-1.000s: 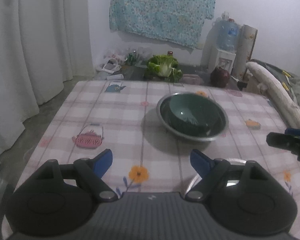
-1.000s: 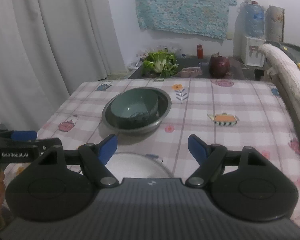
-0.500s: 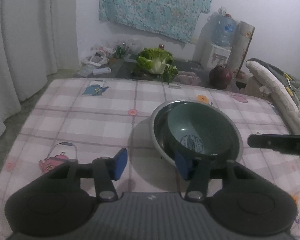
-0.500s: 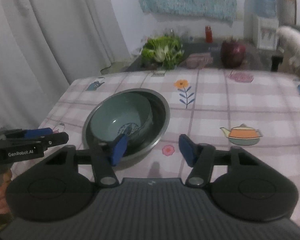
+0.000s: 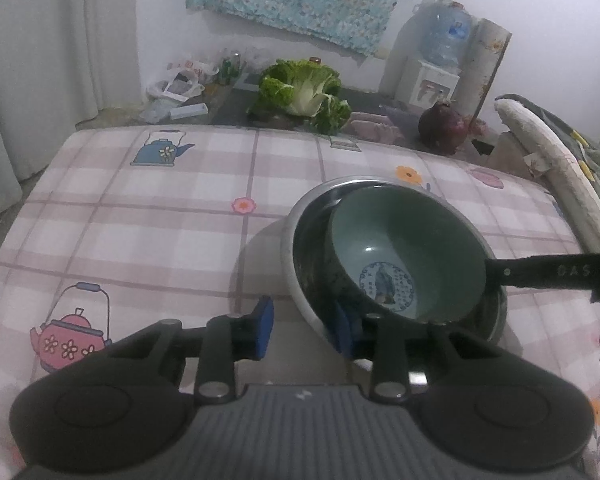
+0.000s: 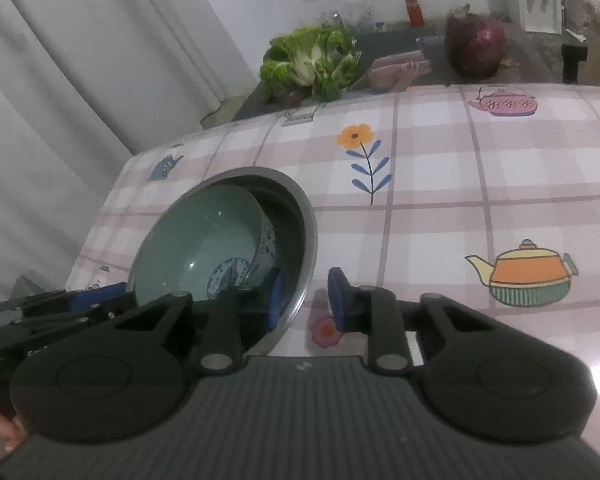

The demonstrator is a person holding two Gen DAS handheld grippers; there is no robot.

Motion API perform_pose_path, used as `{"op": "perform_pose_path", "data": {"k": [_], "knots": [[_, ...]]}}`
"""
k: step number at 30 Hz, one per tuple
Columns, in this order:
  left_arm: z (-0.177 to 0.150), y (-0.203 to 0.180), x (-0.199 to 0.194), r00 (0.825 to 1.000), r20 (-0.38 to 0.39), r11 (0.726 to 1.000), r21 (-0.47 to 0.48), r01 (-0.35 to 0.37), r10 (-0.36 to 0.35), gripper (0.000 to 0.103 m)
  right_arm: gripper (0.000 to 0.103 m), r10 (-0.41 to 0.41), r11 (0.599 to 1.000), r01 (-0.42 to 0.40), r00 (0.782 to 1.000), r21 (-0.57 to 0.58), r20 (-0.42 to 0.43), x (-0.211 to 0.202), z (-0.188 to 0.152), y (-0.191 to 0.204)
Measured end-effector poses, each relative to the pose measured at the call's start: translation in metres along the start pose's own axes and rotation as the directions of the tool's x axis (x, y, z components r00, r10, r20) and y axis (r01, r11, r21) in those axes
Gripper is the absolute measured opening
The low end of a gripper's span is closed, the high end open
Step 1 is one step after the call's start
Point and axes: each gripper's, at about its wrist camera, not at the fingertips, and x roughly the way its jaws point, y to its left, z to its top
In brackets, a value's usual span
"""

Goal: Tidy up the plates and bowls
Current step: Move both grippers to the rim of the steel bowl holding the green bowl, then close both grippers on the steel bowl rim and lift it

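Two views look along my claws at a bench [image 5: 140, 220] covered in a pink checked cloth printed with teapots and flowers.

A steel bowl [image 5: 296, 240] stands on the bench, right of centre in the left view. A green bowl [image 5: 412, 248] sits inside it, tilted rather than level, so that part of its blue and white patterned outside shows in the right view. A round blue picture marks its inner bottom.

My left claw [image 5: 302, 330] straddles the near rim of the steel bowl, one blue pad outside over the cloth and the other inside the bowl. Its jaws have just been closing, with the rim between them. A strip of cloth shows between the outer pad and the bowl, so they do not pinch it yet.

My right claw [image 6: 306, 300] straddles the rim on the opposite side, one pad inside close to the inner wall, the other outside over the cloth. Its jaws have also just been closing around the rim, and a narrow gap shows at the outer pad. In the left view it reaches in from the right edge.

Beyond the bench lie a leafy green cabbage [image 5: 304, 92] and a dark red round vegetable [image 5: 444, 128]. A water bottle [image 5: 446, 36] stands on a dispenser near the wall. White curtains [image 5: 32, 60] hang on the left.
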Motion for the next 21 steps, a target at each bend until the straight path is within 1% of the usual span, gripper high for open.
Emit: {"op": "perform_pose_path", "data": {"k": [3,8,10,12,15,21], "knots": [[0.001,0.001,0.005,1.000,-0.005,1.000,-0.007,-0.001,0.001,0.032,0.017,0.016,1.000,-0.016,1.000,0.005,-0.016,0.010,0.003,-0.001],[0.003,0.003,0.013,1.000,-0.020,1.000,-0.028,0.011,-0.012,0.029,0.012,0.015,1.000,-0.015,1.000,-0.008,-0.023,0.019,0.006,0.002],[0.004,0.004,0.016,1.000,-0.019,0.999,-0.036,0.008,-0.009,0.028,0.011,0.014,1.000,-0.015,1.000,-0.010,-0.024,0.023,0.007,0.003],[0.005,0.004,0.018,1.000,-0.019,0.999,-0.047,0.020,-0.021,0.022,0.011,0.018,1.000,-0.018,1.000,-0.007,-0.025,0.025,0.008,0.002],[0.006,0.004,0.021,0.999,-0.019,0.997,-0.064,0.030,-0.031,0.018,0.011,0.029,1.000,-0.029,0.999,0.003,-0.024,0.027,0.007,-0.001],[0.008,0.010,0.023,0.999,-0.019,0.993,-0.112,0.046,-0.049,0.017,0.010,0.062,0.997,-0.061,0.998,0.048,-0.024,0.032,0.008,-0.007]]}}
